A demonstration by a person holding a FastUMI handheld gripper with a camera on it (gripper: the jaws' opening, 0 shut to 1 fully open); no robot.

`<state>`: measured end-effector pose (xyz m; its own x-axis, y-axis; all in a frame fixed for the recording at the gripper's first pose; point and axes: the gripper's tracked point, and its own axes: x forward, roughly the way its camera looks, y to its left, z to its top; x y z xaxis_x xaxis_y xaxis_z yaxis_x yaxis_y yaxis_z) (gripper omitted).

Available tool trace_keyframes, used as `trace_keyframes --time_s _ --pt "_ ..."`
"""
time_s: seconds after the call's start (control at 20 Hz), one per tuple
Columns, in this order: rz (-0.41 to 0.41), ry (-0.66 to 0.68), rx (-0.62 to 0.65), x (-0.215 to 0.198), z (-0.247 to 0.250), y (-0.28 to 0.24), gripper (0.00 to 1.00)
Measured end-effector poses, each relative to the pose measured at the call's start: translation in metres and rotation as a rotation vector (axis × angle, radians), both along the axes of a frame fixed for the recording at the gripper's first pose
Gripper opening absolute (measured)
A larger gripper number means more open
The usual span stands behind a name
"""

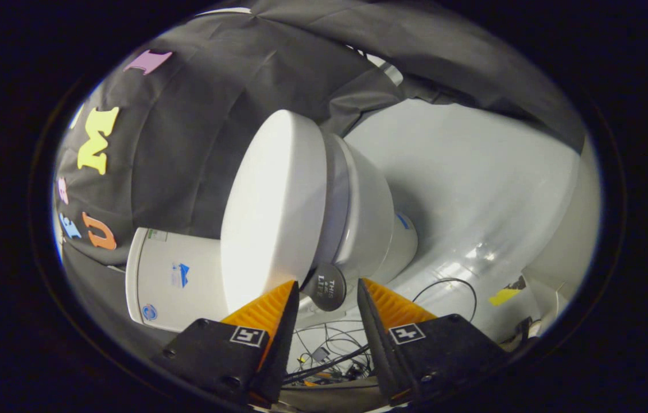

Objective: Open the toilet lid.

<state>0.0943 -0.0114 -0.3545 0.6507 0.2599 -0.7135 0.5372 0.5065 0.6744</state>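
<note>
Here, view: the camera was rolled, so the toilet appeared tipped on its side.
Hand-held gripper (328, 292): its two fingers stood spread apart with a clear gap between them, pressing on nothing.
Lid tab (327, 286): a dark round disc with small print sat in the gap between the fingertips, at the front edge of the lid; I could not tell whether either finger touched it.
Toilet lid (272, 209): white, smooth and oval, it lay closed, or very nearly so, against the seat, just ahead of the fingers and beyond them.
Seat and bowl (367, 215): the white bowl sat behind the lid, with a thin shadowed seam between lid and seat.
Cistern (177, 278): a white tank with small stickers stood at the far end of the lid, beside one finger.
Floor (473, 189): pale and glossy, it spread beyond the bowl.
Cables (329, 355): a tangle of dark wires lay on the floor between the fingers and near them.
Yellow tape (503, 296): a small strip was stuck on the floor, well apart from the toilet.
</note>
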Motion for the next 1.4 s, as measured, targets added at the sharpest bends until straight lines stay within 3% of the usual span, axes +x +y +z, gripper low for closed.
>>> trace_keyframes --time_s 0.25,0.4,0.6,0.95,1.4 --pt "0.019 0.005 0.000 0.008 -0.005 0.002 0.42" --pt "0.014 0.007 0.011 0.009 -0.004 0.001 0.35" --pt "-0.007 0.017 0.023 0.009 -0.003 -0.001 0.31" --pt "-0.007 0.020 -0.021 0.010 0.009 -0.002 0.16" --pt "0.014 -0.038 -0.049 0.012 0.038 0.002 0.11"
